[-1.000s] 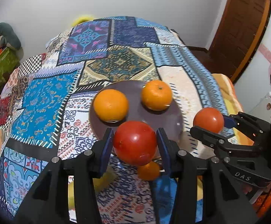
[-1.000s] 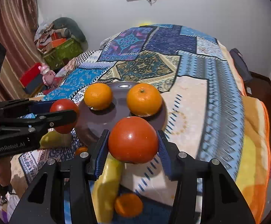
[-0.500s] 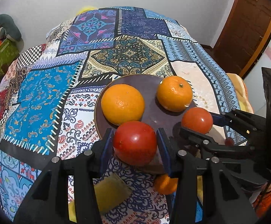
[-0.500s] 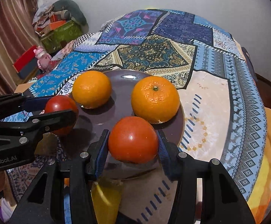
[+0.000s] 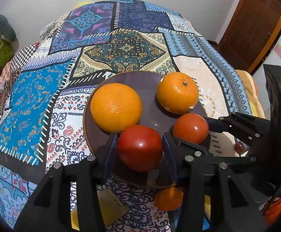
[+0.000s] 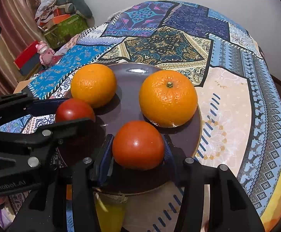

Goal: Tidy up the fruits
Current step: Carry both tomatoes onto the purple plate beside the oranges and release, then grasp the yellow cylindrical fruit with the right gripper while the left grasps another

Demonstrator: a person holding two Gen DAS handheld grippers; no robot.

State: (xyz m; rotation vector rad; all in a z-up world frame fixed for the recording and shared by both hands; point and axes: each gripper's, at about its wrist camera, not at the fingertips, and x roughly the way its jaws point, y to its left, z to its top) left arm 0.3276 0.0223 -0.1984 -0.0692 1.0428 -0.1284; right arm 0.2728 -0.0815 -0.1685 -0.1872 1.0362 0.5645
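A dark brown plate [image 5: 146, 81] [image 6: 188, 137] lies on the patchwork cloth and holds two oranges [image 5: 116, 107] [image 5: 177, 92], also seen in the right wrist view [image 6: 93, 85] [image 6: 168, 98]. My left gripper [image 5: 140, 147] is shut on a red tomato [image 5: 140, 147] over the plate's near rim. My right gripper [image 6: 138, 145] is shut on an orange-red tomato [image 6: 138, 145], also over the plate, just right of the left one. That tomato shows in the left wrist view [image 5: 190, 128]; the left one shows in the right wrist view [image 6: 74, 110].
A small orange [image 5: 168, 198] and a yellow fruit [image 6: 109, 210] lie on the cloth in front of the plate. A small dark grape-like fruit [image 5: 239, 147] sits right of the plate. Boxes and clutter [image 6: 63, 25] stand on the far left. A wooden door [image 5: 256, 19] is at right.
Both grippers have moved forward and down with their tomatoes, from in front of the plate to over its near part. The plate and oranges look closer.
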